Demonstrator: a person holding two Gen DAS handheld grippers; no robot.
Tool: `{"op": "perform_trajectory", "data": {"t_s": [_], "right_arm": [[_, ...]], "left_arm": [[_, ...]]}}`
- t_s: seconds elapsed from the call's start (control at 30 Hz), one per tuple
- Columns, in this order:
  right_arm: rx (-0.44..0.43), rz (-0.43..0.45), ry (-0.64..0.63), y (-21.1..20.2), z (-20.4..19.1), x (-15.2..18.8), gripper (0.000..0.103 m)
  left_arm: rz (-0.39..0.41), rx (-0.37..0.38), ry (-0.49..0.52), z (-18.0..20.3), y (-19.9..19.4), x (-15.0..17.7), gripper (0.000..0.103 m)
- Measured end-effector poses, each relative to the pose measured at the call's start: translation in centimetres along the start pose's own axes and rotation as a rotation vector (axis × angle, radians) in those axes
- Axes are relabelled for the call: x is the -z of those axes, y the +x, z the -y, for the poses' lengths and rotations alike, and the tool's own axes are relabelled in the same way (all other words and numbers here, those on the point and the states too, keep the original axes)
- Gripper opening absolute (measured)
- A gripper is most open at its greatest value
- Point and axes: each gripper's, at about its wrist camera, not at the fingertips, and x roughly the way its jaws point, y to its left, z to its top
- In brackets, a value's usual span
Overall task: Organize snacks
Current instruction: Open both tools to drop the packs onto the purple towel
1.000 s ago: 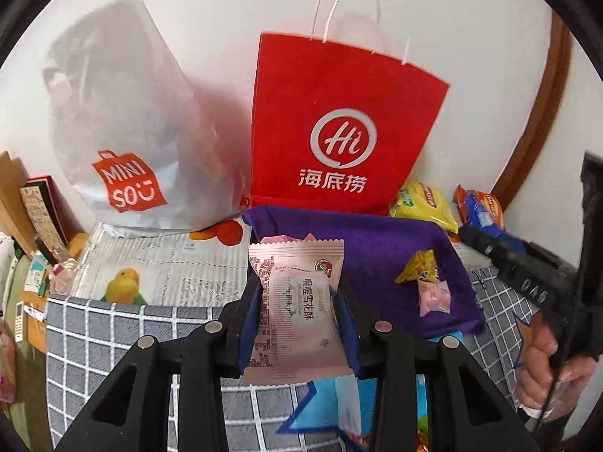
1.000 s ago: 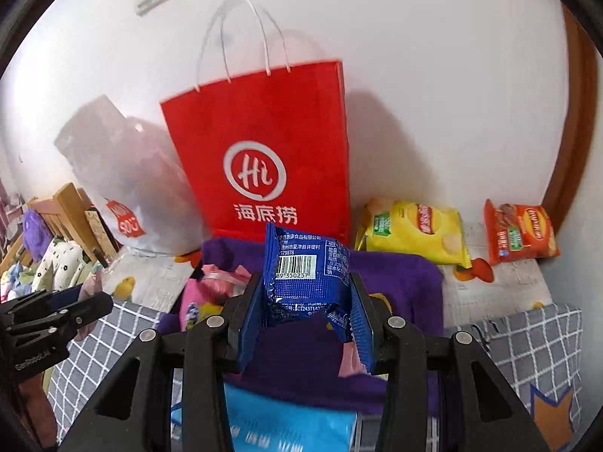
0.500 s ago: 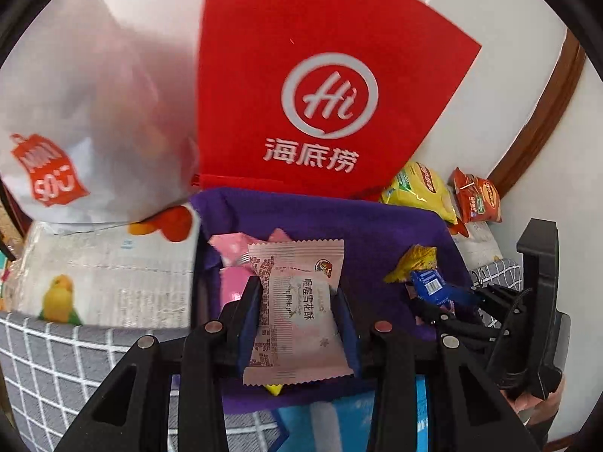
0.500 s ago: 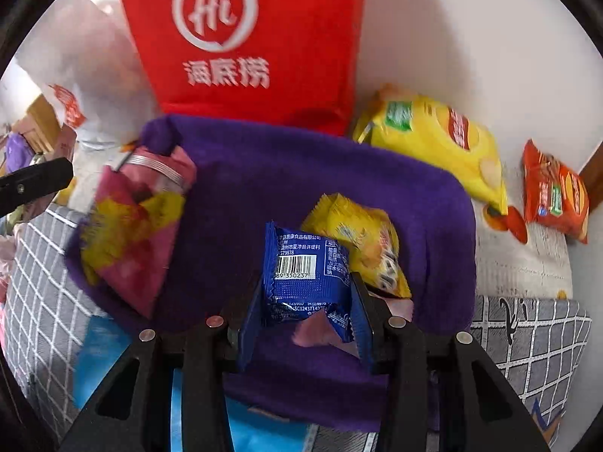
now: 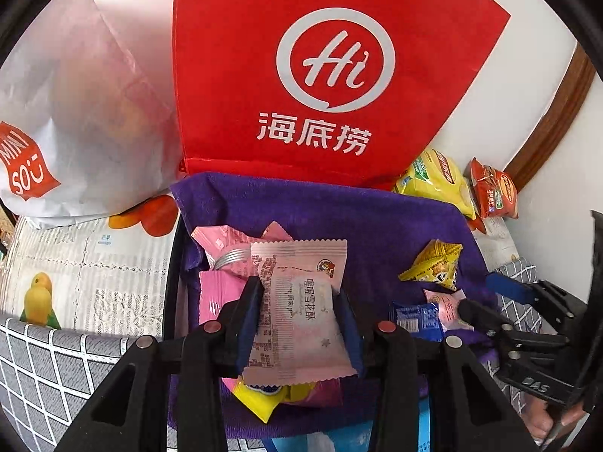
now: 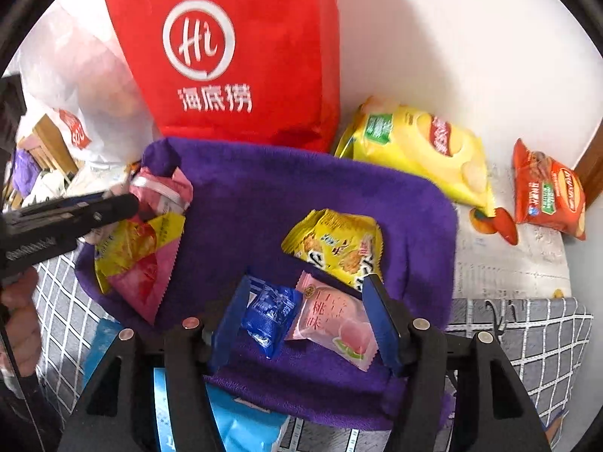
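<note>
Fingers of the left gripper (image 5: 297, 324) pinched a pale pink snack packet (image 5: 301, 312) above the purple cloth (image 5: 358, 226), while the right gripper (image 6: 305, 320) stood spread around the blue packet (image 6: 269, 314) lying at the cloth's 6 o'clock edge.

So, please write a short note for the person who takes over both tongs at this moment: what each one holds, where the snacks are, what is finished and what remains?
Left tongs: shut on a pale pink pastry packet, held above the pink and yellow packets piled on the left part of the purple towel.
Right tongs: open, low over the towel; the small blue packet lies between the fingers beside the pink peach packet, with the yellow biscuit packet just behind.
Done: blue packet set down.
Left: put down the pastry packet. The yellow chips bag and red chips bag are off the towel, near the wall.
</note>
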Motion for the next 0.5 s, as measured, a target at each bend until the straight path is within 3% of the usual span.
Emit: {"op": "perform_trajectory", "data": {"t_s": [0.13, 0.3, 0.5], "right_arm": [[0.006, 0.034, 0.011, -1.2, 0.1, -0.8, 0.063], [-0.003, 0.057, 0.015, -2.1, -0.1, -1.2, 0.063], [-0.001, 0.1, 0.002, -3.8, -1.2, -1.5, 0.063]], "left_arm": [[0.002, 0.006, -0.018, -0.1, 0.1, -0.3, 0.046], [0.023, -0.018, -0.034, 0.0, -1.0, 0.1, 0.067], [0.061, -0.043, -0.033, -0.6, -3.7, 1.7, 0.068]]}}
